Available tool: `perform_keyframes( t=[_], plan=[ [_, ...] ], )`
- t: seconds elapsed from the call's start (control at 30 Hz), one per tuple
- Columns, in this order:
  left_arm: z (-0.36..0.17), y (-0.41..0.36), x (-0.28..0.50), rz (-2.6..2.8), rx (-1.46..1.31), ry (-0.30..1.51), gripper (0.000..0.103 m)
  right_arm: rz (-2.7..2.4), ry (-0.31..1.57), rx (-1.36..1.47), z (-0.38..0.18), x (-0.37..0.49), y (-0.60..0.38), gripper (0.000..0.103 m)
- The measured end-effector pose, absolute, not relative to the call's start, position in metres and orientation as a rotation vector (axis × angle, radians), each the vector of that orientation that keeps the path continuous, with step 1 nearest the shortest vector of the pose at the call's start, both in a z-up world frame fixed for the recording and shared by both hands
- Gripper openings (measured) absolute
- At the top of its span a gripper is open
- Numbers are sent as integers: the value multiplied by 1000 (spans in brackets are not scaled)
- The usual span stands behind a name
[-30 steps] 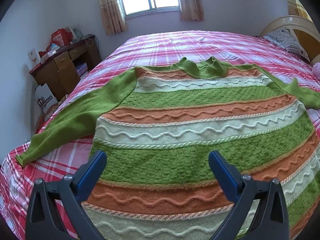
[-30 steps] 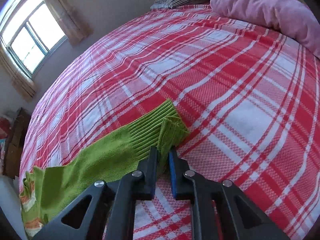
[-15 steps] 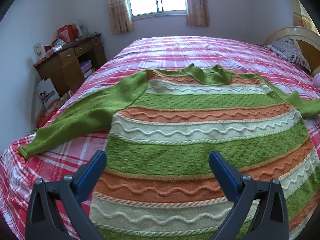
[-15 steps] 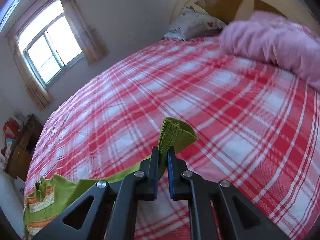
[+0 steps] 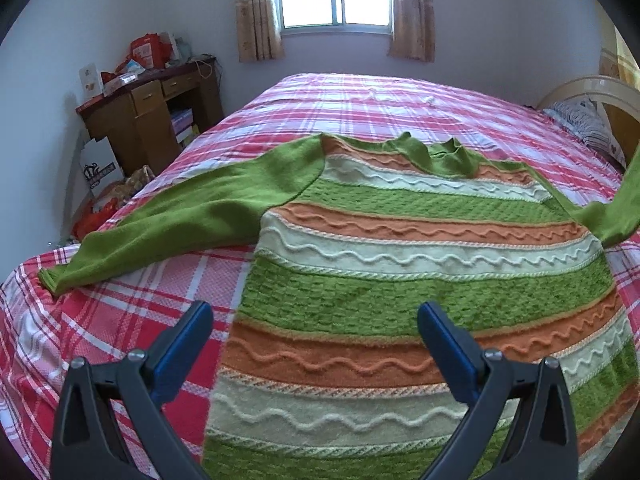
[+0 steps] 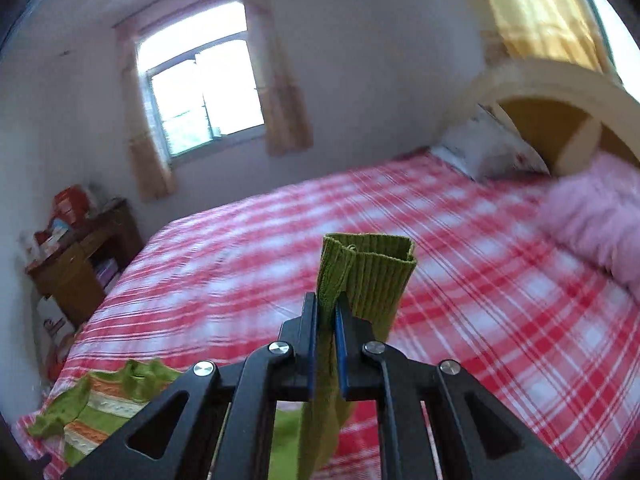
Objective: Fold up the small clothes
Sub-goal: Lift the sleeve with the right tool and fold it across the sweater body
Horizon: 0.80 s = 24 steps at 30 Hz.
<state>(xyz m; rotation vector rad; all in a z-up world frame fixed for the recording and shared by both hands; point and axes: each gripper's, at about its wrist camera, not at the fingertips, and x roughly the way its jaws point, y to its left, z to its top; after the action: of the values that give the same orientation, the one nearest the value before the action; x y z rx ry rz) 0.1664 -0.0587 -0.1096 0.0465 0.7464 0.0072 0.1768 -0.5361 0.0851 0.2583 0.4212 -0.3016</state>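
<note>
R gripper (image 6: 326, 312) jaws clamped on green sleeve cuff (image 6: 366, 276), cuff lifted off the bed (image 6: 500, 312). L gripper (image 5: 316, 320) jaws spread wide, holding nothing, above striped sweater (image 5: 400, 264), which lies flat on the plaid bedspread w/ other sleeve (image 5: 180, 220) stretched toward desk (image 5: 152, 120).

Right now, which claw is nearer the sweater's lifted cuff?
Right. The right claw is shut on the sleeve cuff, holding it above the bed. The left claw hovers open over the sweater's body.
</note>
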Motion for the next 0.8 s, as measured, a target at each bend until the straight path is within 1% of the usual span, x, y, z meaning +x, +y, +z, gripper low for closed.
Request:
perform_keyframes(
  t=[0.23, 0.5, 0.63, 0.8],
  plan=[
    [-111, -52, 165, 8, 21, 746, 103, -142, 375, 139, 127, 202, -448, 7],
    [-114, -40, 164, -11, -15, 746, 103, 32, 373, 19, 129, 226, -343, 7],
    [-117, -39, 164, -17, -28, 750, 103, 122, 408, -52, 105, 241, -281, 7],
    [-117, -34, 160, -19, -21, 749, 103, 242, 495, -121, 39, 265, -199, 7]
  ],
)
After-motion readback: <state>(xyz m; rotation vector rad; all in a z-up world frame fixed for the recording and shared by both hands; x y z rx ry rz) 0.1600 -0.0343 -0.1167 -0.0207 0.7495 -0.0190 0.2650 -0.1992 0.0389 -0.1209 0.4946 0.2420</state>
